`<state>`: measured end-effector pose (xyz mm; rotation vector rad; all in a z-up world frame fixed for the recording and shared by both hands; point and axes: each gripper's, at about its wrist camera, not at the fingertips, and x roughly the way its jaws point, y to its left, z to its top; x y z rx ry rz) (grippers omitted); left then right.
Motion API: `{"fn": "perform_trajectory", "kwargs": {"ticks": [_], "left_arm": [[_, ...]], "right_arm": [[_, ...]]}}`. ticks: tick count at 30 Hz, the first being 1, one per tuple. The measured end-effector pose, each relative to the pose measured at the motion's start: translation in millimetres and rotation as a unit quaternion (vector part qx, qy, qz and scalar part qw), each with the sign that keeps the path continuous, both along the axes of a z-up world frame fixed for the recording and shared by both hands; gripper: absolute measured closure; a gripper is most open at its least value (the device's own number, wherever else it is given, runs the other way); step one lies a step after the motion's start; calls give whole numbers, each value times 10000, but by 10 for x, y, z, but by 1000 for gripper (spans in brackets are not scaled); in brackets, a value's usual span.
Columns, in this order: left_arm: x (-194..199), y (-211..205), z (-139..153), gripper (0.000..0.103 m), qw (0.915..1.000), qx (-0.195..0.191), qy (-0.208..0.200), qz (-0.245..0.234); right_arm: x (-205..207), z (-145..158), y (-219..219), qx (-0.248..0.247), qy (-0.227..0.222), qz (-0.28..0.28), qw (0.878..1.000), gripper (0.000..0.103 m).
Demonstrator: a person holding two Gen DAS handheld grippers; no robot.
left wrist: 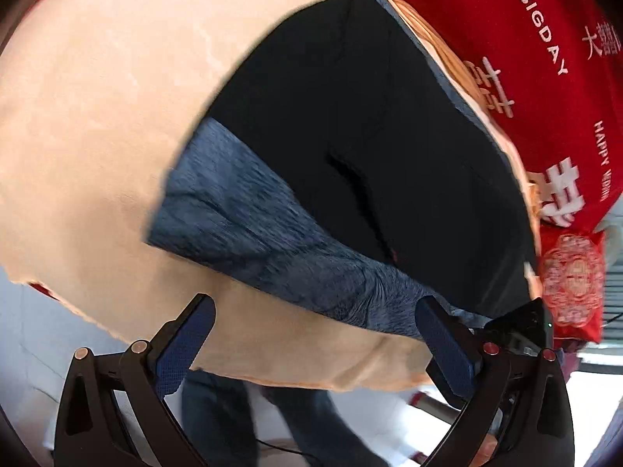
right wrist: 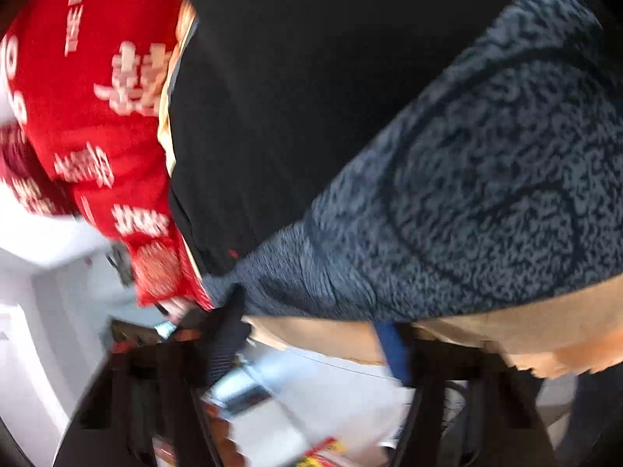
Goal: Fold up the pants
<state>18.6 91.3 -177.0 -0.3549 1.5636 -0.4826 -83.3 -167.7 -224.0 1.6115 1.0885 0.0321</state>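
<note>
Right hand-held gripper (right wrist: 311,334) motion-blurred

Pants (left wrist: 370,148): black outer fabric with a fleecy, heathered blue-grey lining. Spread flat on a peach-coloured cloth (left wrist: 97,116), running diagonally in the left wrist view. Lining shows as a broad turned-out band along the near end and as a thin strip along the far edge. Surface mostly smooth, with one shallow crease mid-panel.

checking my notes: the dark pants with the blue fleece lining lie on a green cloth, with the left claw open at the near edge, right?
Not quite: the cloth under the pants is peach-tan, not green, as the left wrist view shows. The left claw is indeed open at the near edge.
</note>
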Motion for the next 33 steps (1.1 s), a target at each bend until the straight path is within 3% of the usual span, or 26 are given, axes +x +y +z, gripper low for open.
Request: {"fn": "perform_trajectory", "kwargs": {"ticks": [5,6,7,9,12,14,16,18,25,30,33], "left_arm": [[172,-168,50,1,9938,-795,356,684],[211,-199,65,15,9932,-807,315,773],[247,-245,80,45,9938,-744,252,783],[311,-385,79,63,9978,-375,157,517],[319,-443,99,67,9994,-246,36,241],[329,-445,125,67,9997,-201,28,167],[320,-432,128,67,9997,-196,70,161],[311,-429,144,67,9997,-51,198,119],[291,-420,153,67,9997,88,139,-169],[284,-415,137,67,9995,154,134,-248],[295,-418,158,67,9992,195,119,-313]], "right_arm": [[74,488,-66,41,-752,166,9970,94],[69,549,-66,58,-826,211,9963,94],[64,600,-75,68,-886,256,9957,94],[41,655,-104,-17,-908,462,9948,94],[-109,568,-194,-265,-580,636,9959,90],[-374,454,-372,-458,-286,486,9974,83],[-678,377,-605,-682,-45,151,9975,68],[-955,321,-829,-870,198,-167,9959,64],[-1573,284,-1196,-926,263,-979,9905,64],[-1778,313,-1357,-974,258,-1817,9782,64],[-1760,342,-1377,-934,129,-2031,9746,64]]}}
